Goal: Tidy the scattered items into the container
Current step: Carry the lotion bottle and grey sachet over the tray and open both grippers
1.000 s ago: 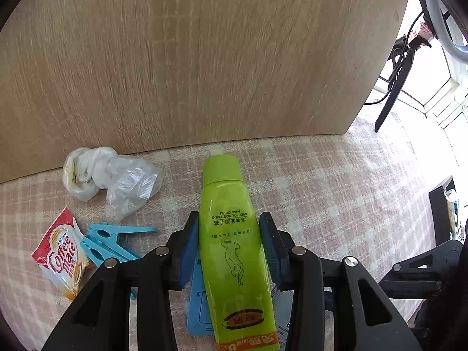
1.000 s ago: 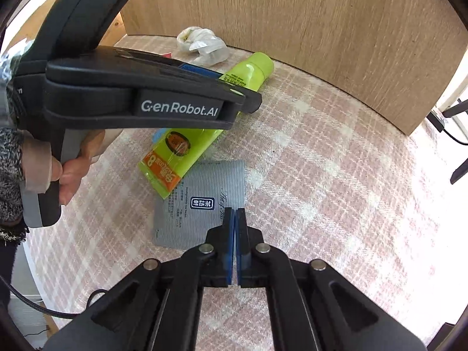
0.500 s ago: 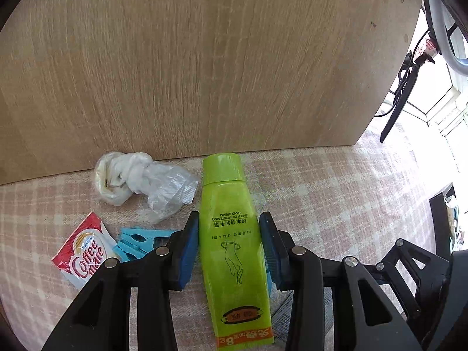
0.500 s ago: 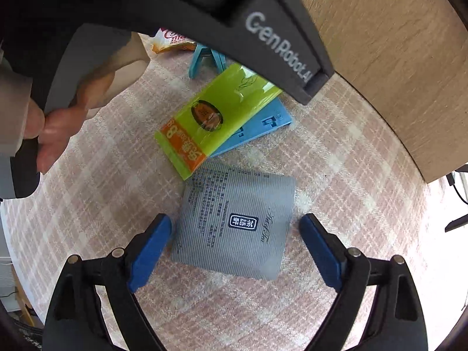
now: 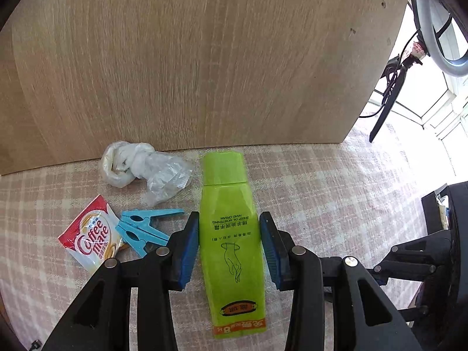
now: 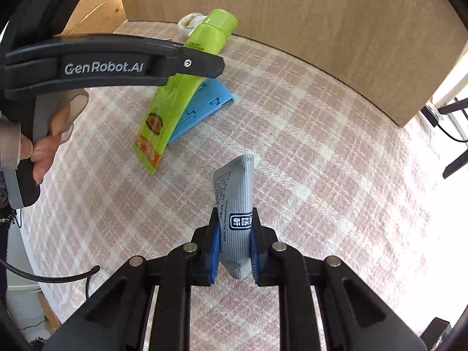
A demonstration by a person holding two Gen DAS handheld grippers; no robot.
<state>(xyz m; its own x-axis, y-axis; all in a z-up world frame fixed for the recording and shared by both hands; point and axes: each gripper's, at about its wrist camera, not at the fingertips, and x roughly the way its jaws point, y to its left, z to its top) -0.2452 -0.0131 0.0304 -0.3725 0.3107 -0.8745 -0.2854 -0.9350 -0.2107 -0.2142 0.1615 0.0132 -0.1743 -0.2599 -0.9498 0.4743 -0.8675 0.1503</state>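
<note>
As seen: pouch [image 6: 235, 204] btwn closing R claw [image 6: 233, 250]

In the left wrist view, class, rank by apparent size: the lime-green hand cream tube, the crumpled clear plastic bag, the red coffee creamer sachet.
1. Lime-green hand cream tube, though nearness to the camera enlarges it.
2. Crumpled clear plastic bag.
3. Red coffee creamer sachet, close to the bag.

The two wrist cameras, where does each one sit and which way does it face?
Left wrist: on the left gripper, looking steeply down at the green tube it grips.
Right wrist: on the right gripper, looking steeply down; jaws closing on the grey sachet; a hand shows.
Shared: the tube, the checked cloth.
</note>
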